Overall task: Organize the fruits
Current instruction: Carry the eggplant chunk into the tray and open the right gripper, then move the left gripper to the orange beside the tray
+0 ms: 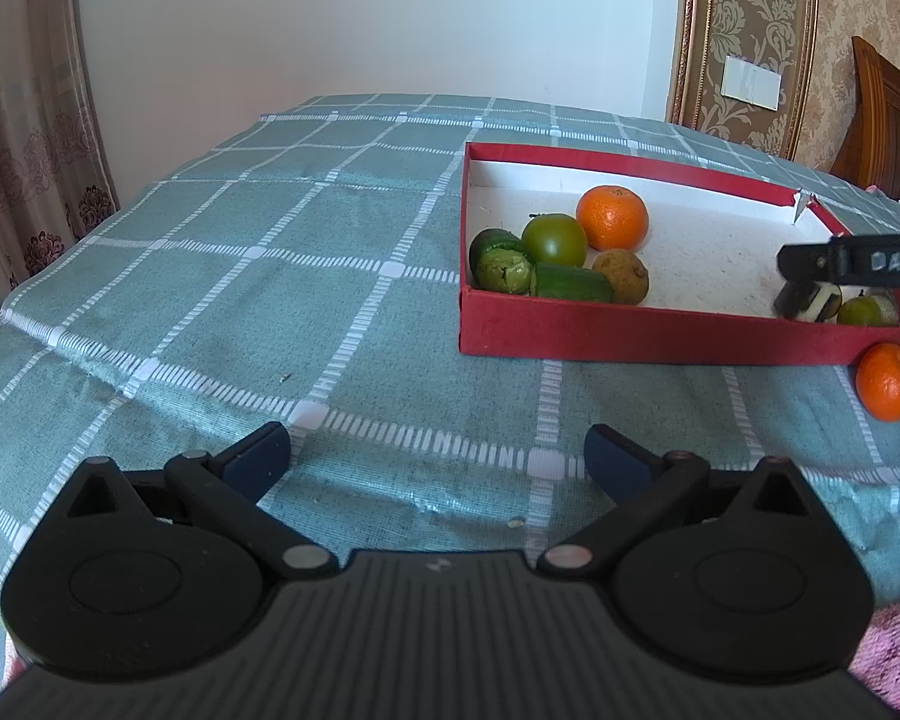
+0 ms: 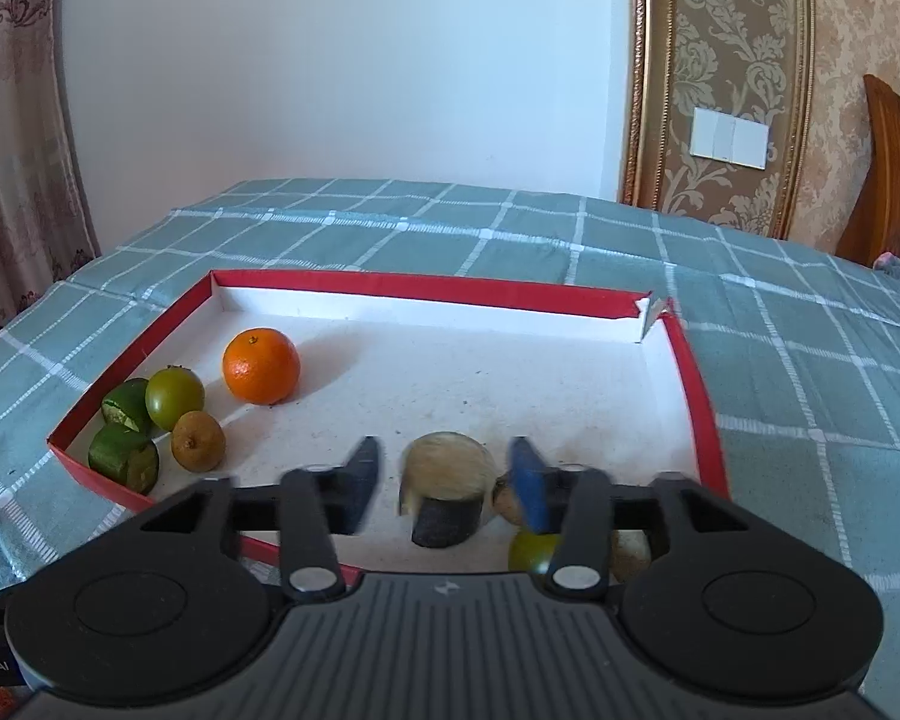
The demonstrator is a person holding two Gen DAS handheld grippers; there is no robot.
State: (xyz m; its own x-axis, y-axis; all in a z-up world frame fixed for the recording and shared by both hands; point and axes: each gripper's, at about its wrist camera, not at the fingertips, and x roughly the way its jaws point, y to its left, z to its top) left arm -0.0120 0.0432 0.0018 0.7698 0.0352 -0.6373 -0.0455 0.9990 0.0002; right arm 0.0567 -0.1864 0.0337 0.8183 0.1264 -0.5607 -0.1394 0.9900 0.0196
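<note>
A red tray (image 1: 660, 333) with a white floor lies on the checked cloth. In its left corner sit an orange (image 1: 612, 218), a green round fruit (image 1: 554, 239), a brown fruit (image 1: 621, 276) and cut green pieces (image 1: 573, 283). My left gripper (image 1: 437, 459) is open and empty over the cloth, short of the tray. My right gripper (image 2: 447, 480) is open over the tray's (image 2: 699, 384) near right part; a dark cut piece with a pale face (image 2: 447, 492) lies between its fingers, apart from both. A small green fruit (image 2: 531, 549) lies under the right finger. A second orange (image 1: 888, 381) lies outside the tray.
The cloth-covered surface (image 1: 270, 276) drops off at the left and far edges. A white wall and curtain stand behind. A wooden headboard (image 2: 894, 180) is at the far right. The tray's far right corner (image 2: 651, 312) is torn.
</note>
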